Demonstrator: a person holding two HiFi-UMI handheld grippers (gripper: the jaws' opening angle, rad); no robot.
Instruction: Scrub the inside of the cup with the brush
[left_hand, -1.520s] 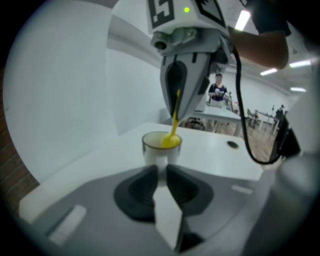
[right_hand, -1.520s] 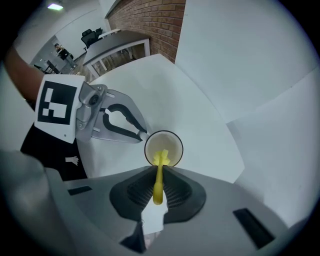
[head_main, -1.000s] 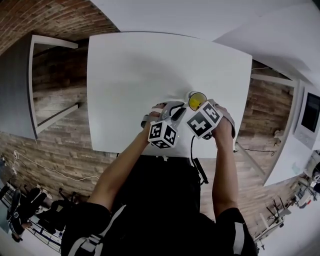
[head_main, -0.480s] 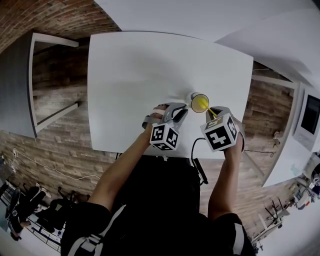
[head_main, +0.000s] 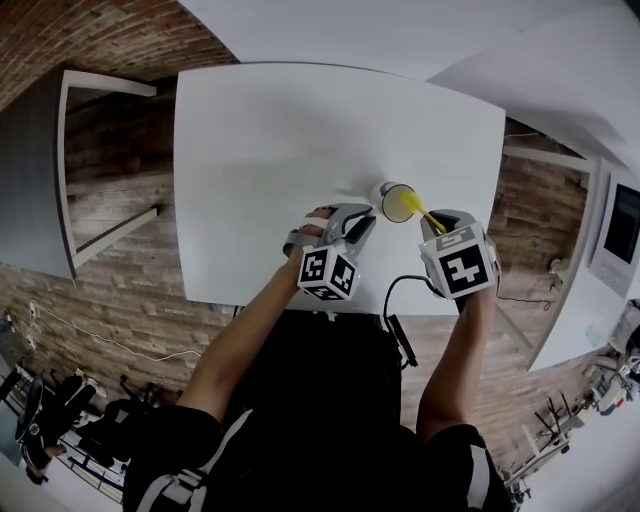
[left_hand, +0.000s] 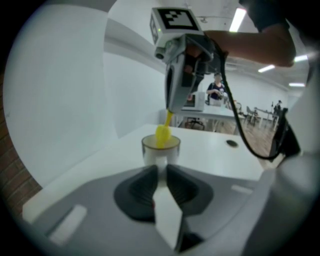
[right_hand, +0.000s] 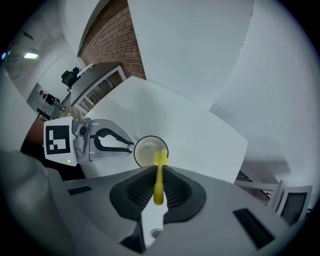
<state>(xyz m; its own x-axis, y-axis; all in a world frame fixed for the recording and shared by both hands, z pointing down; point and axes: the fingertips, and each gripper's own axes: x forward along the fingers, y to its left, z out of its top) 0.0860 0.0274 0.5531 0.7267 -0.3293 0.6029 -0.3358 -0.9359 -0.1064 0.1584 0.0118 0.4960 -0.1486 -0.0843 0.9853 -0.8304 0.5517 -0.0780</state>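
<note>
Head view: your right gripper has lifted rightward; the brush now slants into the cup on the table. Left gripper view: your left gripper stays clamped on the cup. Right gripper view: jaws pinch the brush handle.

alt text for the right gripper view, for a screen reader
The right gripper clamps a yellow brush by its handle, its head at the rim of a cup on a white table. The left gripper holds the cup from the picture's left.
</note>
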